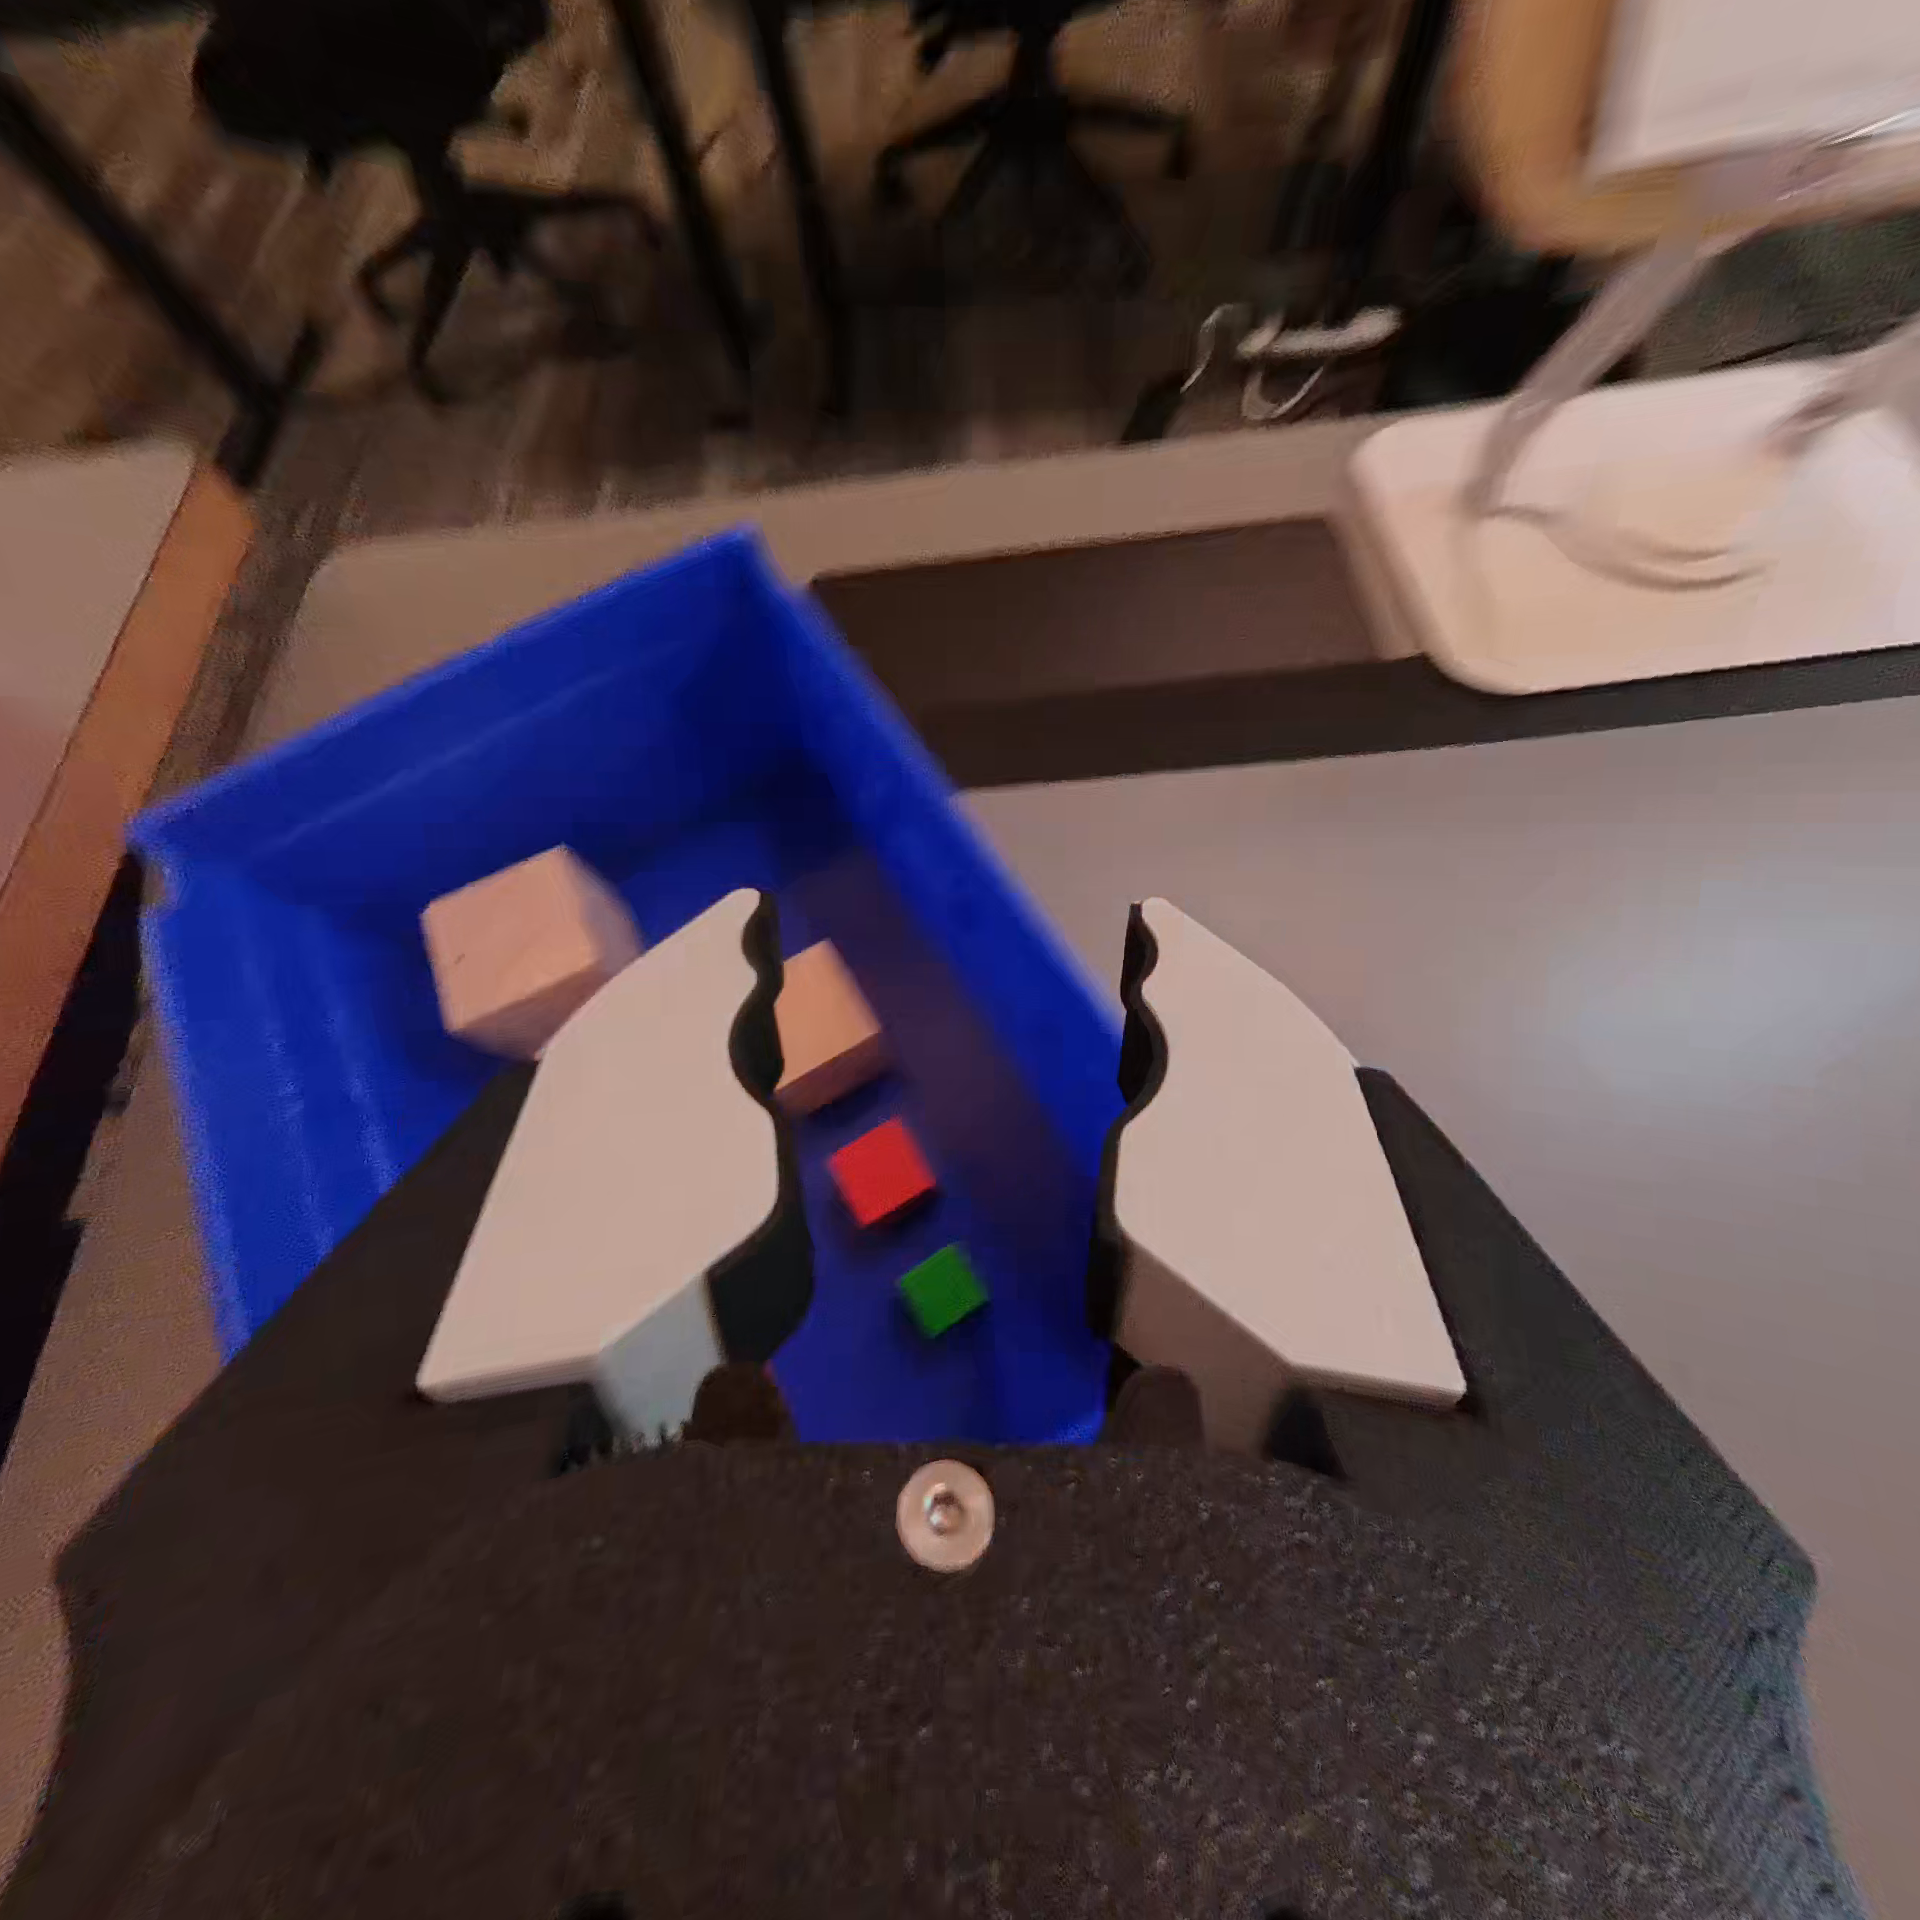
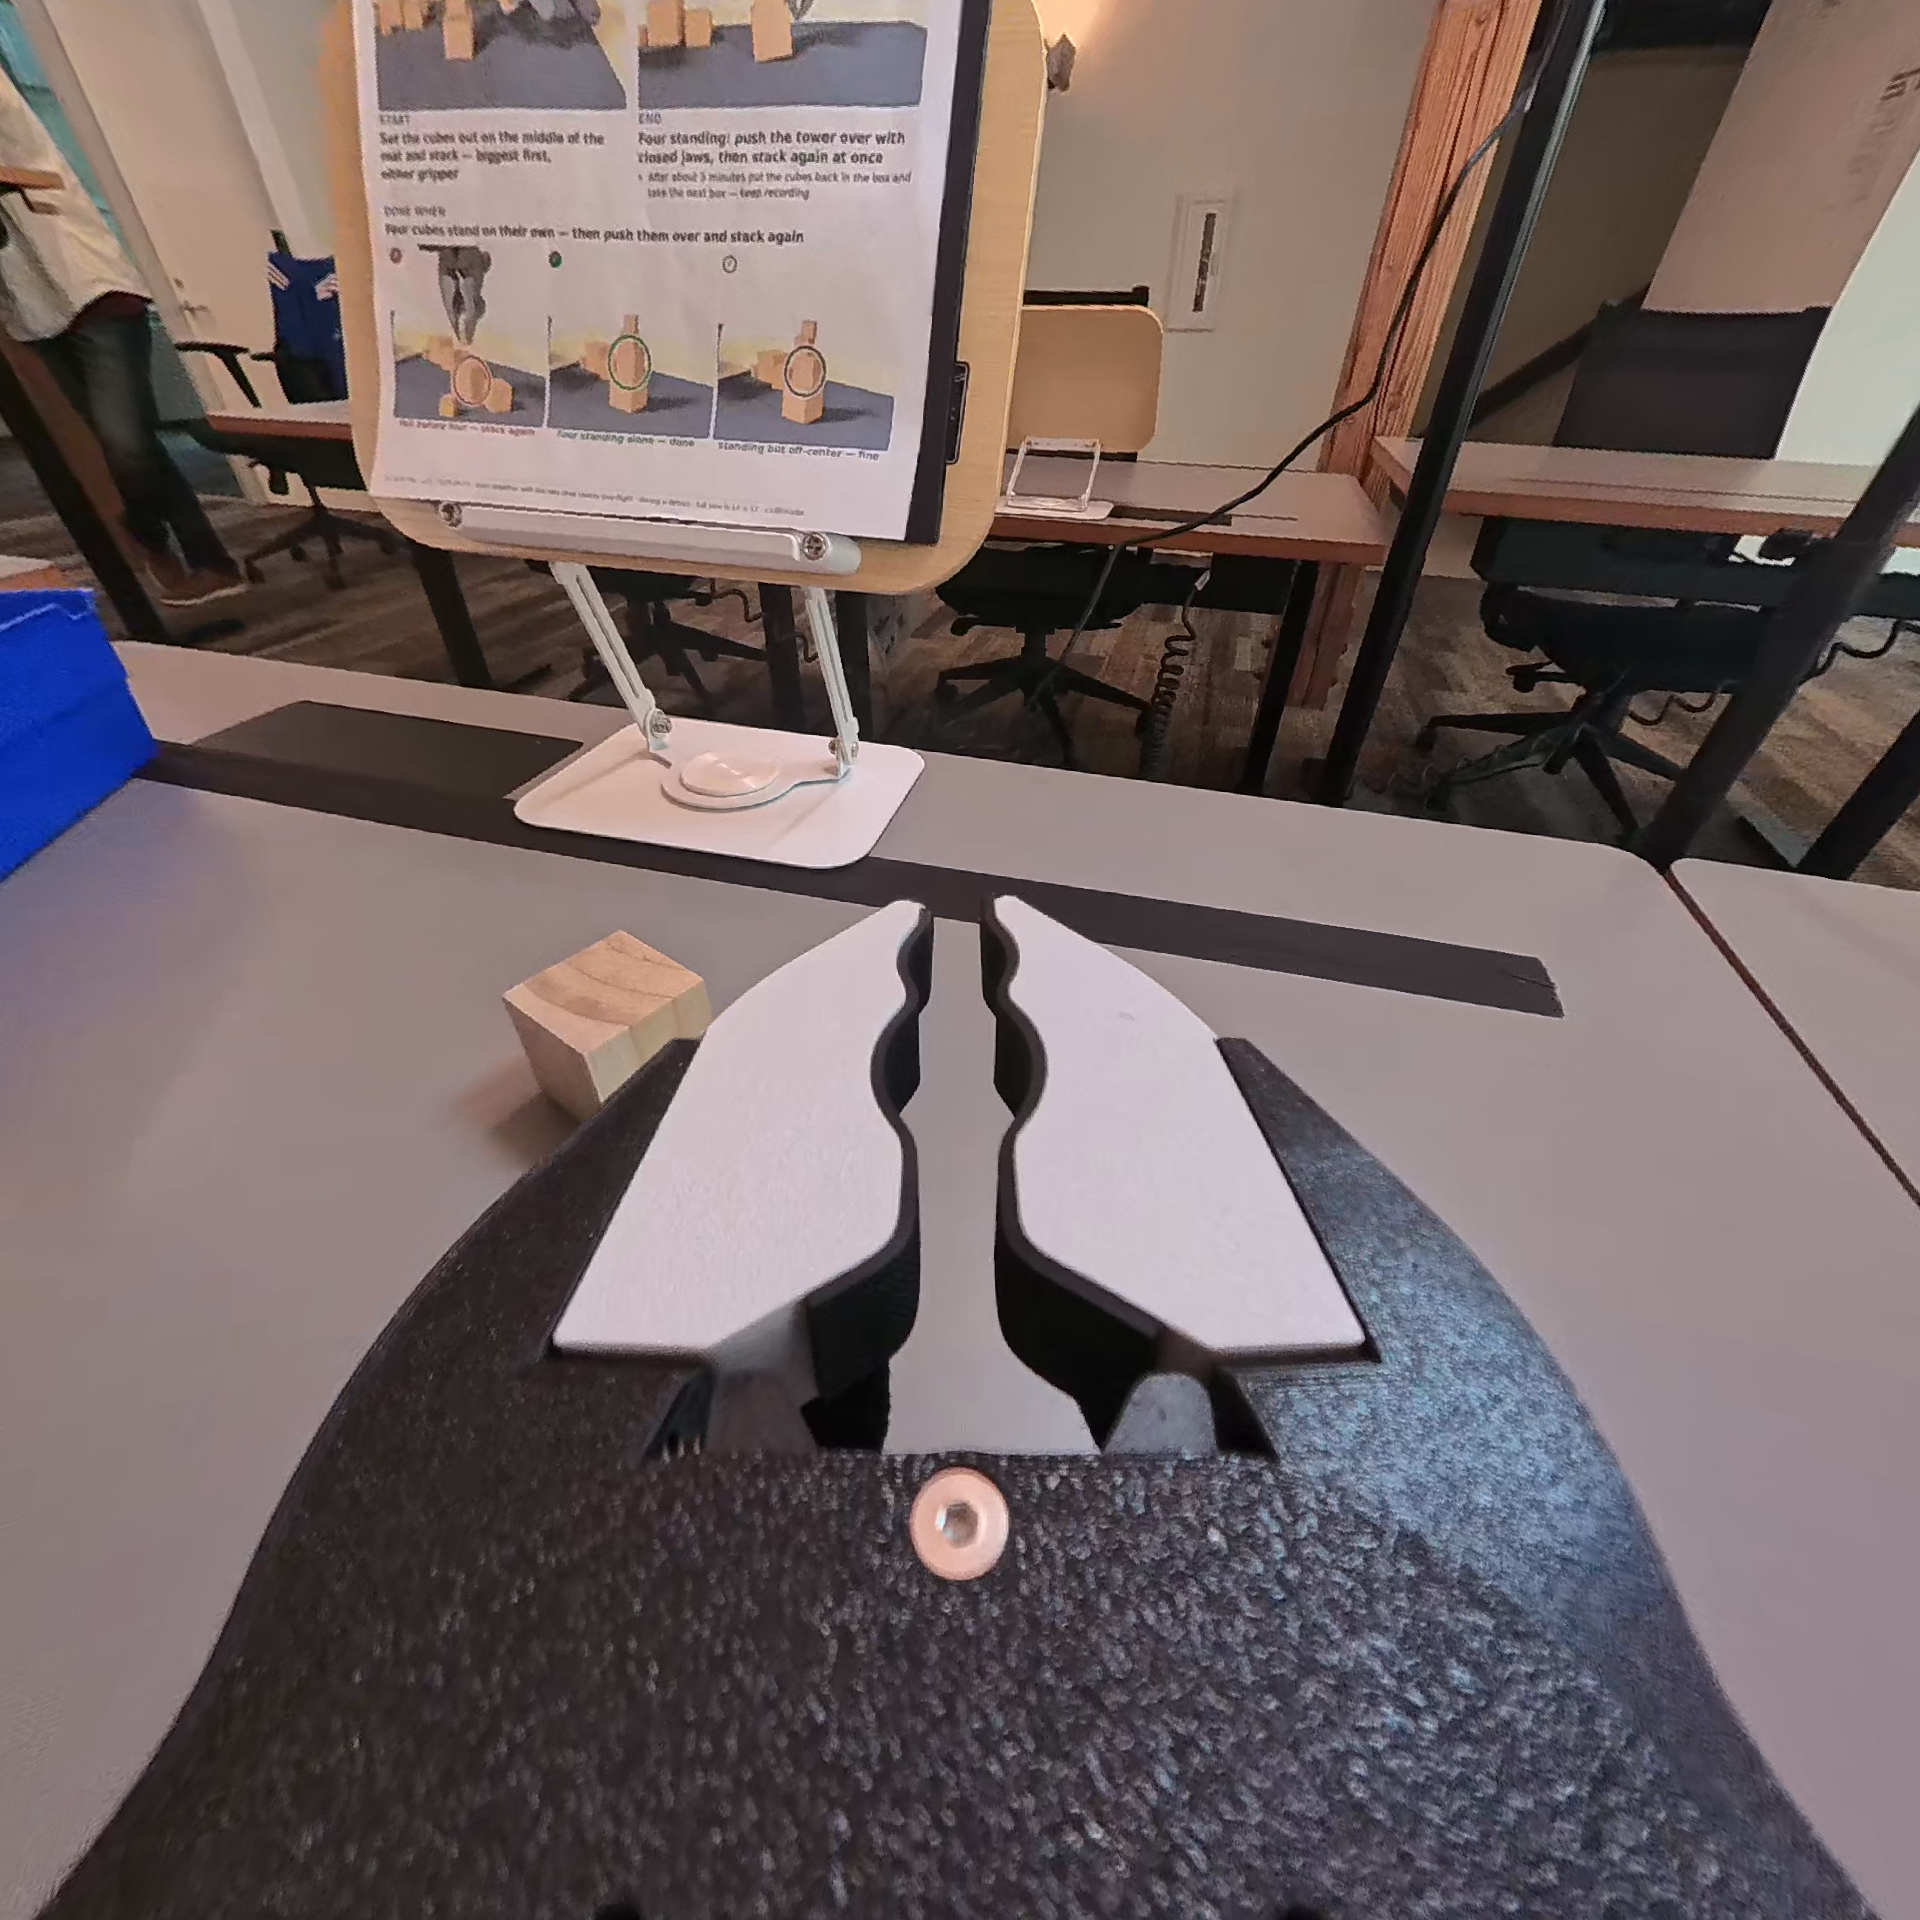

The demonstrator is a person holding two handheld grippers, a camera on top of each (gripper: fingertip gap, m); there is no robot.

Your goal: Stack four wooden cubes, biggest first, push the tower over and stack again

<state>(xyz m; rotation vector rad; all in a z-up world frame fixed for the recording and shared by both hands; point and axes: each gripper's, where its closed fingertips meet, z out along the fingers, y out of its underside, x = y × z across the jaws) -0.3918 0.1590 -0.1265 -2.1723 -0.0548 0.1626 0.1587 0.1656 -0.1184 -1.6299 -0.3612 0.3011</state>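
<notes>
My left gripper (image 1: 951, 914) is open and empty, held above the near right part of a blue bin (image 1: 499, 727). On the bin floor lie a large wooden cube (image 1: 520, 945), a smaller wooden cube (image 1: 826, 1029) partly behind my left finger (image 1: 644, 1091), a red cube (image 1: 881, 1169) and a green cube (image 1: 942, 1288). My right gripper (image 2: 956, 914) hovers low over the grey table (image 2: 260, 1195), its jaws drawn together to a narrow slit with nothing between them. A wooden cube (image 2: 608, 1013) stands on the table just left of its left finger (image 2: 790, 1122), apart from it.
A white stand base (image 2: 727, 800) carries a board with a printed sheet (image 2: 655, 260) at the table's back; it also shows in the left wrist view (image 1: 1662, 561). A black strip (image 2: 1247, 945) runs across the table. The blue bin's corner (image 2: 52, 717) is at far left. Chairs and desks stand beyond. The grippers' ends are close to 55 cm from one another. Measured from the fingertips, the red cube (image 1: 881, 1169) is 12 cm or so from the left gripper and 60 cm from the right.
</notes>
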